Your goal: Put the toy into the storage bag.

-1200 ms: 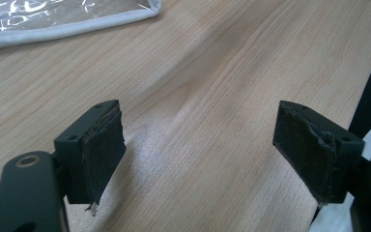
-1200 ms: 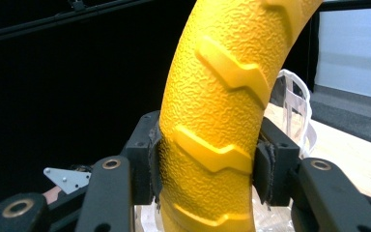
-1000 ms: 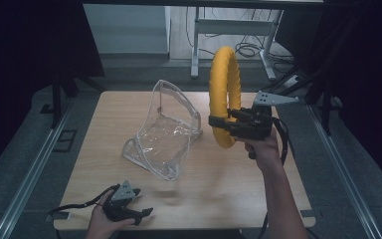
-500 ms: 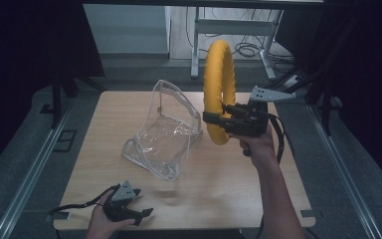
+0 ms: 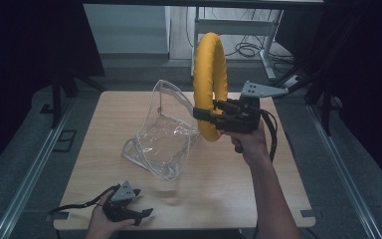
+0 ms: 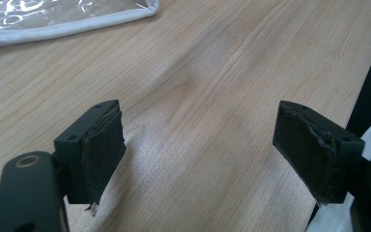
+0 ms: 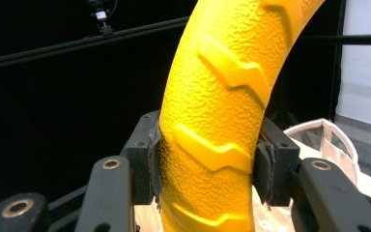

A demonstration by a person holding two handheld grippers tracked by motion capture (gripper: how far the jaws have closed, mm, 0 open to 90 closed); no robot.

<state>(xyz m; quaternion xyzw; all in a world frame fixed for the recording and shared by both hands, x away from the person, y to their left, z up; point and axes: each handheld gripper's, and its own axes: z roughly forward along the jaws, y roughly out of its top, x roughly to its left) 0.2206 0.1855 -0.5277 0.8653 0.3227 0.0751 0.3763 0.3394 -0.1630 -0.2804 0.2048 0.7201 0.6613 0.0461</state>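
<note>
Two black jaws of the right gripper (image 5: 206, 115) are clamping a textured yellow rubber ring (image 5: 210, 74), holding it upright above the wooden table (image 5: 229, 184), just beside the clear plastic zip bag (image 5: 164, 134). The left gripper (image 5: 142, 214) is resting at the table's near edge, jaws spread wide apart on nothing.

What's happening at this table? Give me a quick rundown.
A person holds a tool in each hand. The right tool is shut on a yellow ridged rubber ring, held upright above the wooden table beside a clear plastic pouch with white edging. The ring is not in the pouch yet. The left tool rests open and empty at the table's near edge.
</note>
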